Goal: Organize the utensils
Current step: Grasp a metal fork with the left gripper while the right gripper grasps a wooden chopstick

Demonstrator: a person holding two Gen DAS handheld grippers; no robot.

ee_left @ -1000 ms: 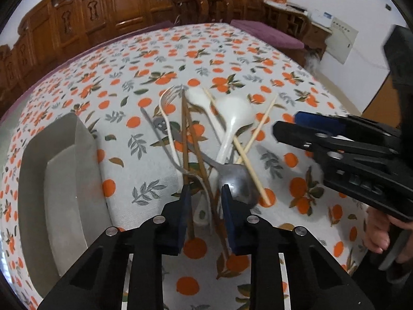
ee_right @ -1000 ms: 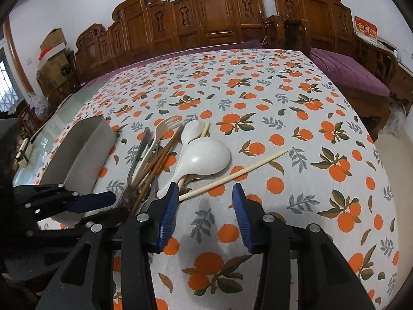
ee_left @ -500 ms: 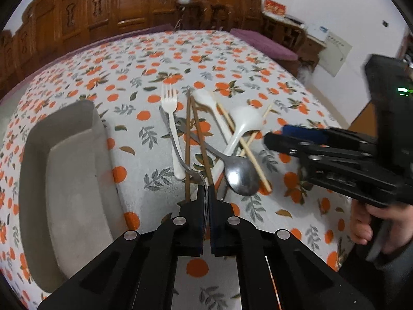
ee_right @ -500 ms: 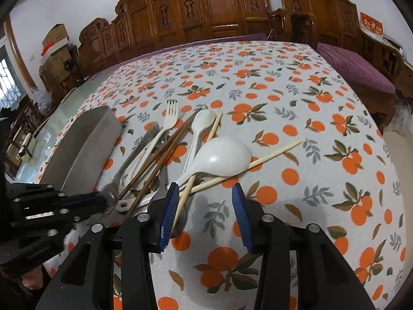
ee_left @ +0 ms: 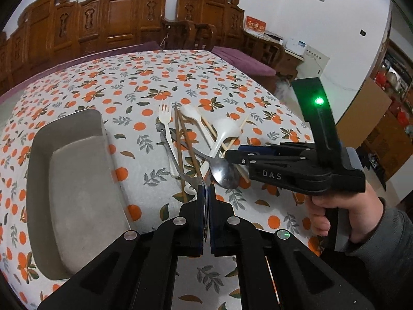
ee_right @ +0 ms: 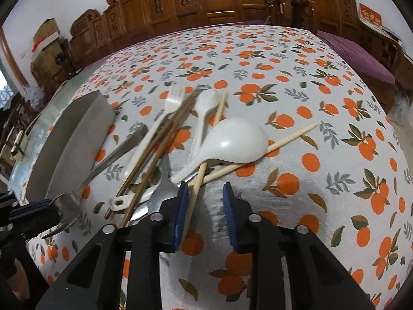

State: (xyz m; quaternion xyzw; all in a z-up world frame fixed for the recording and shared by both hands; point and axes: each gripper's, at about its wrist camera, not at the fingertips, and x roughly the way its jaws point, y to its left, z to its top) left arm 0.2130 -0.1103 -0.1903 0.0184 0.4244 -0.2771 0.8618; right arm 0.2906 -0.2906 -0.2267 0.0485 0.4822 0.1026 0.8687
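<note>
While L gripper (ee_left: 206, 193) clamps metal fork (ee_right: 64, 206) (tine end), R gripper (ee_right: 205, 206) gapes, empty.
Lift straight, clear chopsticks (ee_left: 185, 139), then drop in tray (ee_left: 77, 180).

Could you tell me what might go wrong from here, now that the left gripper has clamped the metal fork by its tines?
1. The left gripper holds the metal fork only at its tines, so the long handle could swing or slip out.
2. That handle lies beside the brown chopsticks and white plastic fork; lifting may drag them.
3. The open right gripper hangs close over the pile and could knock the light chopsticks.
</note>
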